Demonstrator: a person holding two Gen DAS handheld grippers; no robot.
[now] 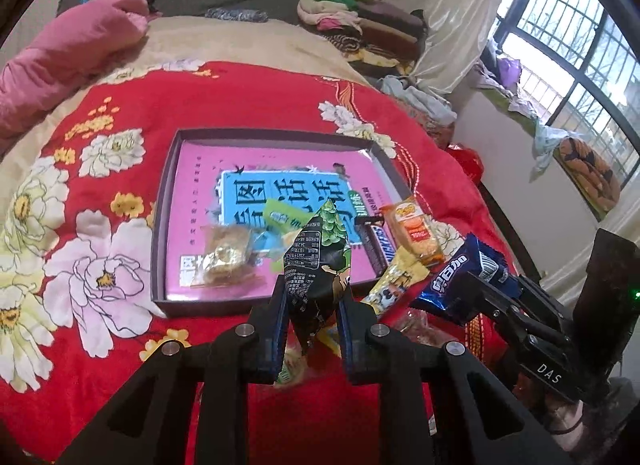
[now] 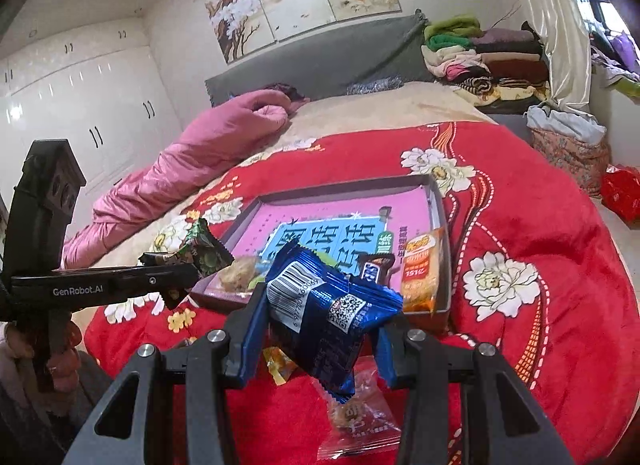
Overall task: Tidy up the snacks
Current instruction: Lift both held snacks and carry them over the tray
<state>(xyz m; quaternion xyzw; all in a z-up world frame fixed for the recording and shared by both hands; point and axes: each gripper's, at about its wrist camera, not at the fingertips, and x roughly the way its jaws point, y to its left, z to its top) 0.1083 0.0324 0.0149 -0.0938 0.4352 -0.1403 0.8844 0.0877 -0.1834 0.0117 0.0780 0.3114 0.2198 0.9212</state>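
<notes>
Red flowery bedding (image 1: 120,113) holds a shallow box (image 1: 168,201) just ahead of both tools, and the left gripper (image 1: 312,305) pinches a green-black snack bag (image 1: 316,261) standing up, nearer the box, while the right gripper (image 2: 316,345) squeezes a blue packet (image 2: 328,313).

You have a red floral blanket (image 1: 248,97) spread over the bed, a pink quilt (image 2: 192,161) bunched beside the grey headboard (image 2: 320,57), folded clothes (image 2: 488,53) stacked near the curtain (image 1: 460,25), and white wardrobes (image 2: 80,105).
</notes>
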